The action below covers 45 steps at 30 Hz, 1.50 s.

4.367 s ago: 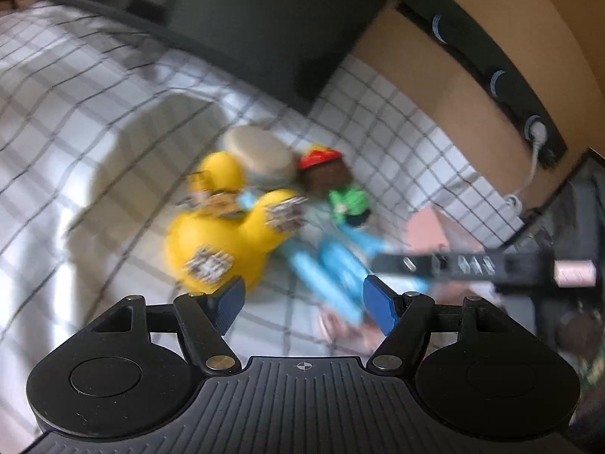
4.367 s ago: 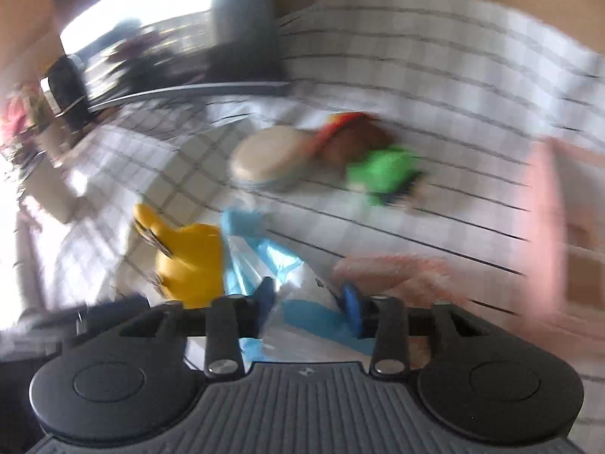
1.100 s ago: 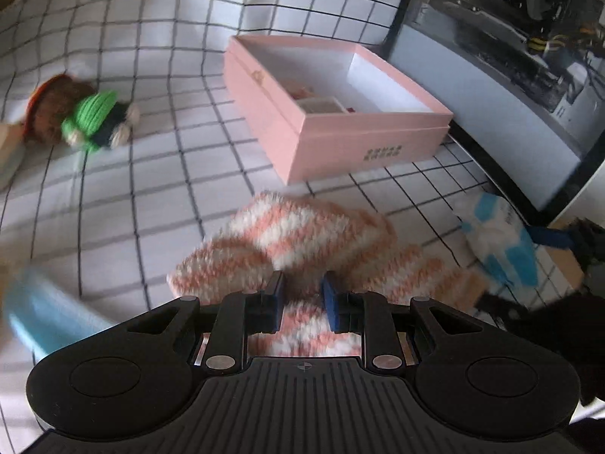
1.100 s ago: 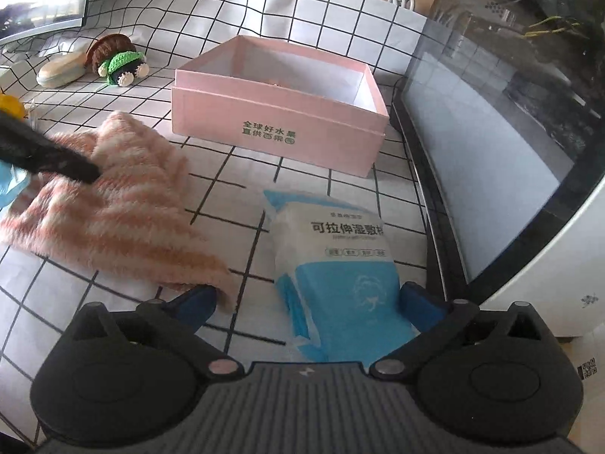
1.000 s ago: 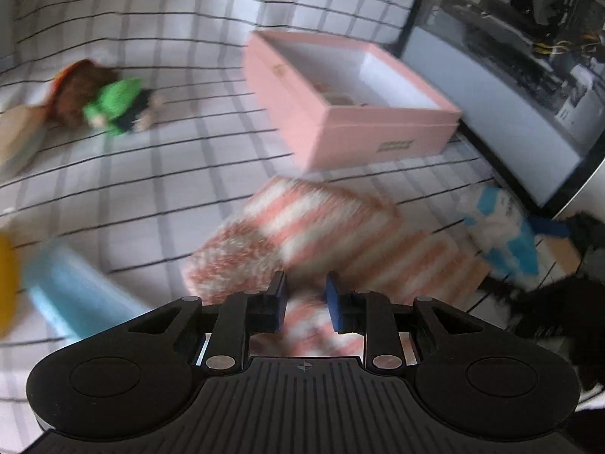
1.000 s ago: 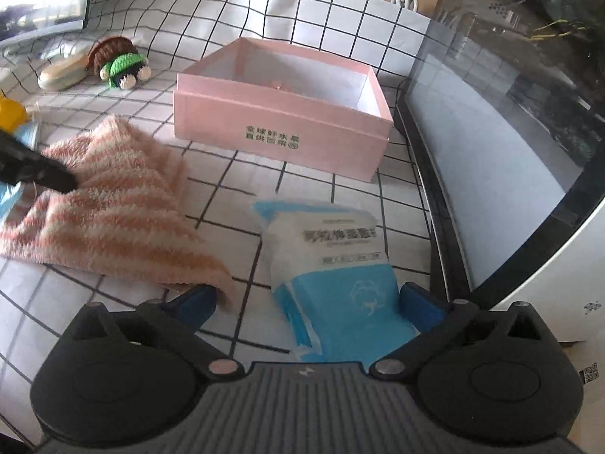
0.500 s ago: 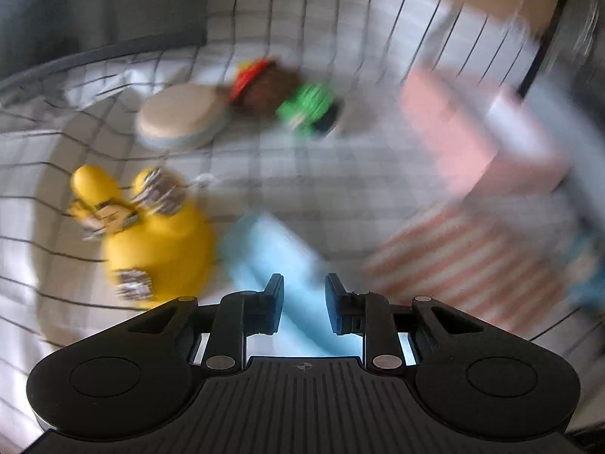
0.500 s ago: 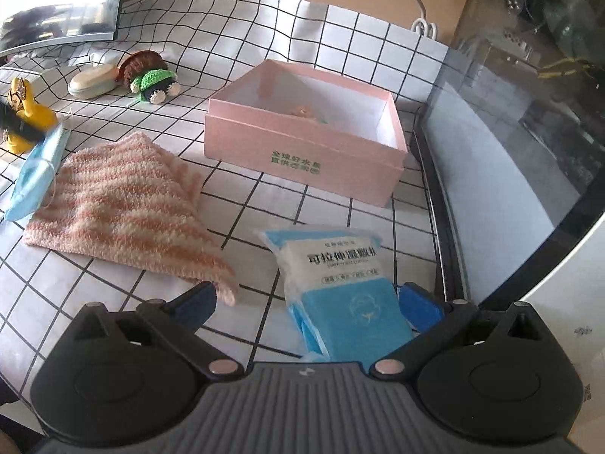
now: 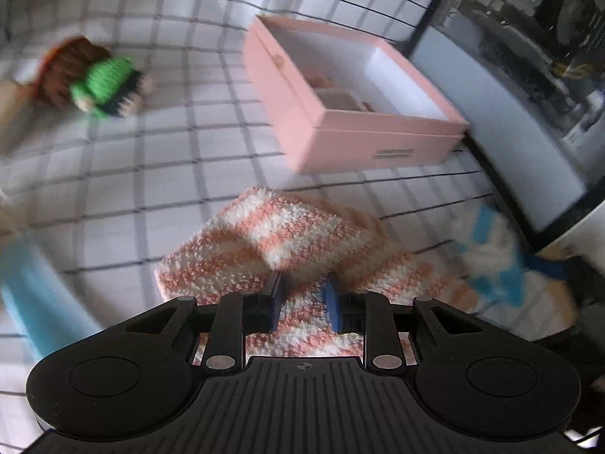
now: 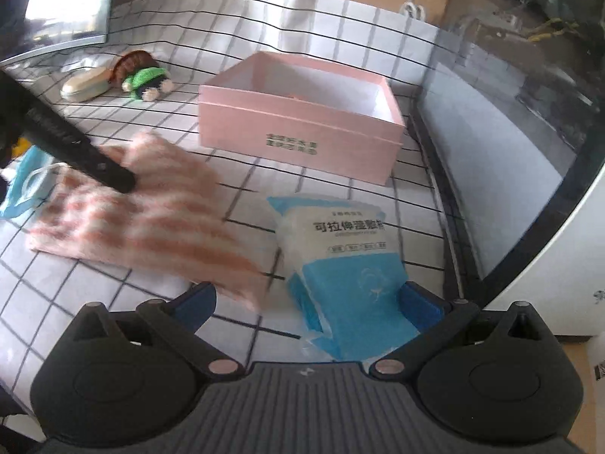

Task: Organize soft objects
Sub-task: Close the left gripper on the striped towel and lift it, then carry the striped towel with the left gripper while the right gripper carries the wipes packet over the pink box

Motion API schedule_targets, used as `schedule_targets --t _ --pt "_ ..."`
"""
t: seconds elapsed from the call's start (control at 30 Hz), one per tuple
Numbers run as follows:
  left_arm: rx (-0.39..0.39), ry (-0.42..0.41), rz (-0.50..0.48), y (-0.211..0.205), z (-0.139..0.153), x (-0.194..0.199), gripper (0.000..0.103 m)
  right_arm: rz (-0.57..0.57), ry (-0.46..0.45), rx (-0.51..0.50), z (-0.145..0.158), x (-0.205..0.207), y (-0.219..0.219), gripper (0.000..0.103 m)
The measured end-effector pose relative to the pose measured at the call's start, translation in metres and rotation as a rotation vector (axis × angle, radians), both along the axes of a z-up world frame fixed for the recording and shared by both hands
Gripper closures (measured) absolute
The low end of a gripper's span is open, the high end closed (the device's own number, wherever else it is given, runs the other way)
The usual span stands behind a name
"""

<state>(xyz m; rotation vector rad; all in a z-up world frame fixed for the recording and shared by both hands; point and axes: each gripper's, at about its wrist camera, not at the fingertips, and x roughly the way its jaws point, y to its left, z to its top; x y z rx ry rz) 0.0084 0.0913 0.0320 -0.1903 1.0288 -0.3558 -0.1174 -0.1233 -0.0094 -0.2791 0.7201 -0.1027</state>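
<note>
A pink-and-white striped fuzzy towel (image 9: pixel 287 242) lies on the checked cloth, partly folded over; it also shows in the right wrist view (image 10: pixel 151 223). My left gripper (image 9: pixel 302 299) is shut on the towel's near fold. In the right wrist view the left gripper (image 10: pixel 113 178) reaches in from the left onto the towel. My right gripper (image 10: pixel 308 302) is open and empty, with a blue-and-white wipes pack (image 10: pixel 344 265) between its fingers on the cloth. An open pink box (image 10: pixel 302 117) stands behind.
A green-and-brown knitted doll (image 10: pixel 141 73) and a beige oval pad (image 10: pixel 85 83) lie far left. A blue face mask (image 10: pixel 22 185) lies left of the towel. A glass-sided computer case (image 10: pixel 510 94) bounds the right side. A monitor (image 10: pixel 64 3) stands at the back left.
My left gripper swung left toward the yellow toy, then came back and closed on the towel, lifting a fold. My right gripper pulled back from the wipes pack and stayed open.
</note>
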Motion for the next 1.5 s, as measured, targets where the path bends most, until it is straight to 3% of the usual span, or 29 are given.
schedule_targets --t 0.03,0.17,0.27,0.5,0.63,0.77,0.83,0.93,1.0,1.07,1.13,1.2,1.27,1.4,1.5 --pt "-0.018 0.010 -0.014 -0.005 -0.001 0.002 0.069 0.020 0.000 -0.005 -0.001 -0.001 0.004 0.000" --pt "-0.017 -0.003 -0.097 -0.024 -0.002 0.001 0.028 0.079 -0.005 -0.040 -0.006 -0.005 0.018 0.000" --pt "-0.013 -0.004 -0.156 -0.035 -0.002 -0.003 0.016 0.092 -0.013 -0.064 -0.009 -0.004 0.024 0.000" --pt "0.071 -0.053 -0.133 -0.051 -0.007 -0.001 0.015 0.133 -0.009 -0.092 -0.009 -0.010 0.022 0.000" --pt "0.119 -0.085 -0.132 -0.065 -0.009 -0.003 0.006 0.117 0.004 -0.074 -0.006 -0.009 0.013 0.000" --pt "0.145 -0.119 -0.130 -0.069 -0.011 -0.010 0.006 0.106 -0.014 -0.043 0.007 -0.009 -0.002 0.000" --pt "0.133 -0.148 -0.148 -0.065 -0.012 -0.017 0.011 0.110 -0.013 -0.060 0.010 -0.005 -0.006 0.000" --pt "0.208 -0.176 -0.181 -0.064 -0.009 -0.024 0.036 0.119 0.003 -0.083 0.006 0.007 -0.010 0.000" --pt "0.198 -0.176 -0.158 -0.056 -0.006 -0.025 0.069 0.133 0.020 -0.041 0.006 0.017 -0.013 0.000" --pt "0.146 -0.167 -0.123 -0.042 -0.004 -0.025 0.075 0.145 0.031 0.012 0.009 0.023 -0.015 0.001" --pt "0.129 -0.172 -0.100 -0.031 -0.003 -0.029 0.077 0.153 0.046 0.069 0.014 0.031 -0.016 0.009" --pt "0.129 -0.185 -0.100 -0.024 0.000 -0.037 0.078 0.169 0.089 0.114 0.019 0.036 -0.015 0.038" --pt "0.103 -0.189 -0.118 -0.021 0.005 -0.047 0.079 0.185 0.113 0.107 0.024 0.032 -0.010 0.048" --pt "0.117 -0.282 -0.203 -0.033 0.038 -0.067 0.080 0.213 0.074 0.020 0.047 0.000 0.001 0.049" --pt "0.102 -0.377 -0.241 -0.035 0.076 -0.070 0.080 0.192 0.039 0.077 0.070 -0.017 -0.007 0.049"
